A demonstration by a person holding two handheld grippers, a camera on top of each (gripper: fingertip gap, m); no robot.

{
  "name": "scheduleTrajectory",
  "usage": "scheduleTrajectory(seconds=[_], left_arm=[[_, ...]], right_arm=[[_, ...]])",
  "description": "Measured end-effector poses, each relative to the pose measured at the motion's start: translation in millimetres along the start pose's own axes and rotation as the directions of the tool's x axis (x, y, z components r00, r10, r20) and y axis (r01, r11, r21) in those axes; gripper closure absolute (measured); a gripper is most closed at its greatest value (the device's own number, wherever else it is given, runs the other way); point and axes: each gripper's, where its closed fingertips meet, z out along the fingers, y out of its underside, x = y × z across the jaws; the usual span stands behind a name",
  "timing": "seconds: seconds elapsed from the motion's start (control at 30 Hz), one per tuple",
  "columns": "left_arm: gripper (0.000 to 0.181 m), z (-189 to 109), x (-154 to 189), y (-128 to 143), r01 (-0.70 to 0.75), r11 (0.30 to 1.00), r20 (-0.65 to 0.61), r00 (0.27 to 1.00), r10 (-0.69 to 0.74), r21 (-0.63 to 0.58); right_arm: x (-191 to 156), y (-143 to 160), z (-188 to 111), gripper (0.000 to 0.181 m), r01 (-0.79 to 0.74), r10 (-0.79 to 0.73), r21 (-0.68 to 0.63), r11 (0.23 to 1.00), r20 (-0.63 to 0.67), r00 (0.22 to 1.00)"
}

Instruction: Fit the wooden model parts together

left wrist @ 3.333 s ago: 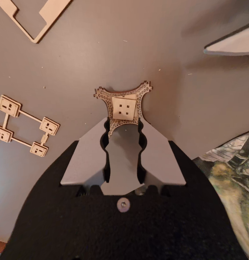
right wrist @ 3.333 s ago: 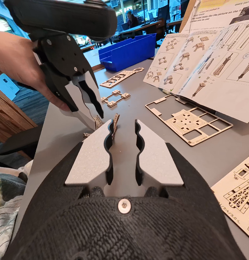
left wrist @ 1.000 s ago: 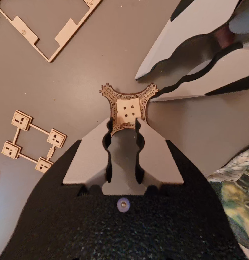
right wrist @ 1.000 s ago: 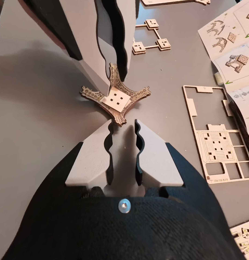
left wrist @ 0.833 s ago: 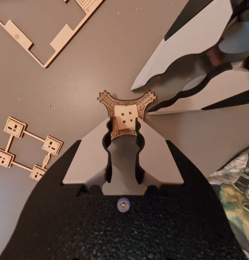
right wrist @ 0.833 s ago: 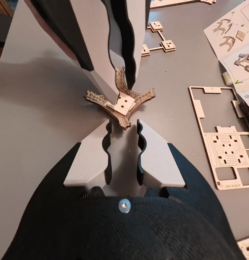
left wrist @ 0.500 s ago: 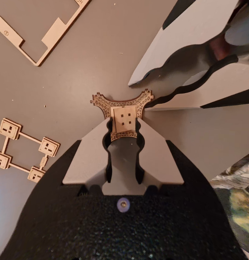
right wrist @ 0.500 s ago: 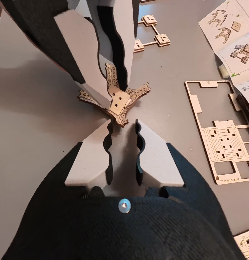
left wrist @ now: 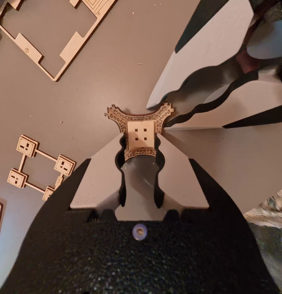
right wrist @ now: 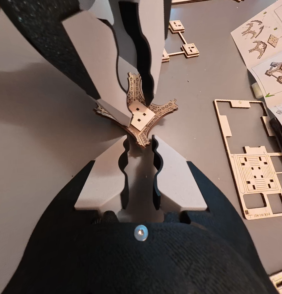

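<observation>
The small wooden tower base [left wrist: 141,133] [right wrist: 141,118], light brown with four lacy curved legs and a flat square top with four little holes, sits legs-down on the gray tabletop [left wrist: 89,95].

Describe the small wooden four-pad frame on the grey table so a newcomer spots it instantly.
On the grey table, look left of the left gripper, which clamps the wooden lattice arch assembly. There lies the flat four-pad wooden frame: four small slotted square pads joined by thin bars. Unlike the large punched-out wooden sheet above, it is small and open.
</observation>
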Motion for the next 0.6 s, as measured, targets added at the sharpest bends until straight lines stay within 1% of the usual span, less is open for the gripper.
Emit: scheduleTrajectory(seconds=[0.1, 0.3, 0.43, 0.6], left_arm=[[0.151, 1.1, -0.8, 0.9, 0.010, 1.000, -0.004, 1.000, -0.010, 0.004], [0.151, -0.8, -3.9, 7.9, 0.008, 1.000, -0.002, 1.000, -0.008, -0.012], [0.151, -6.6, -6.0, 0.0, -0.002, 1.000, -0.002, 1.000, 0.002, 0.028], [0.153, -1.8, -6.7, -1.2, -0.036, 0.999, -0.014, 0.999, 0.036, -0.001]], right_arm=[[-0.6, -0.5, 0.6, 0.162, 0.023, -0.023, 0.001, 1.000, -0.006, 1.000], [-1.1, -1.8, 1.4, 0.165, 0.039, -0.039, 0.004, 0.999, -0.011, 0.999], [-0.6, -2.1, 1.3, 0.165, 0.038, -0.038, 0.006, 0.999, -0.014, 0.999], [-1.2, -1.5, 1.6, 0.166, 0.042, -0.042, 0.002, 0.999, -0.012, 0.999]])
